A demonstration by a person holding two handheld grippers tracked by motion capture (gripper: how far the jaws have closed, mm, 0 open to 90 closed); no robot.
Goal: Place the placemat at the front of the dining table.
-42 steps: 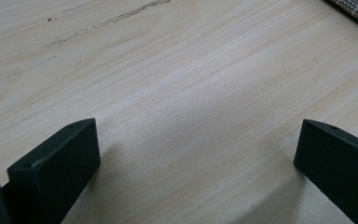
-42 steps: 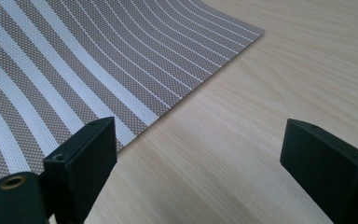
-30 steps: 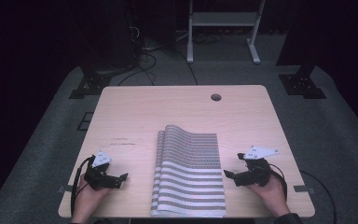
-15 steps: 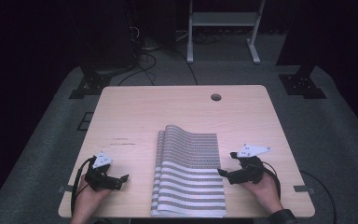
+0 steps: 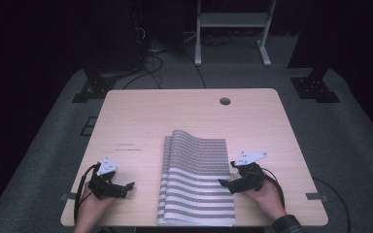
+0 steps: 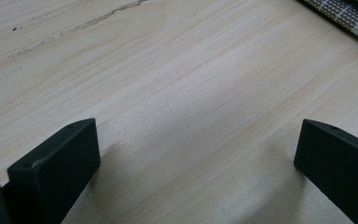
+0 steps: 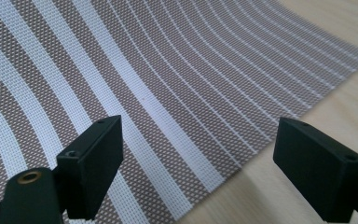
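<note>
Left gripper [image 5: 126, 186] sits spread on bare table [image 5: 141, 121] at lower left. The mat [image 5: 196, 182] lies lower centre. Right gripper [image 5: 225, 183], spread but just narrowing, straddles its edge; approaching too flat, it could push the mat instead of pinching it

Right tongs [image 5: 227, 183] at striped mat [image 5: 196, 179] edge

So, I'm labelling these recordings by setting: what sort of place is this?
Probably a lab or studio recording space, not a home: a bare wooden table with a cable hole stands on grey carpet, with black stands and loose cables against a dark backdrop.
</note>
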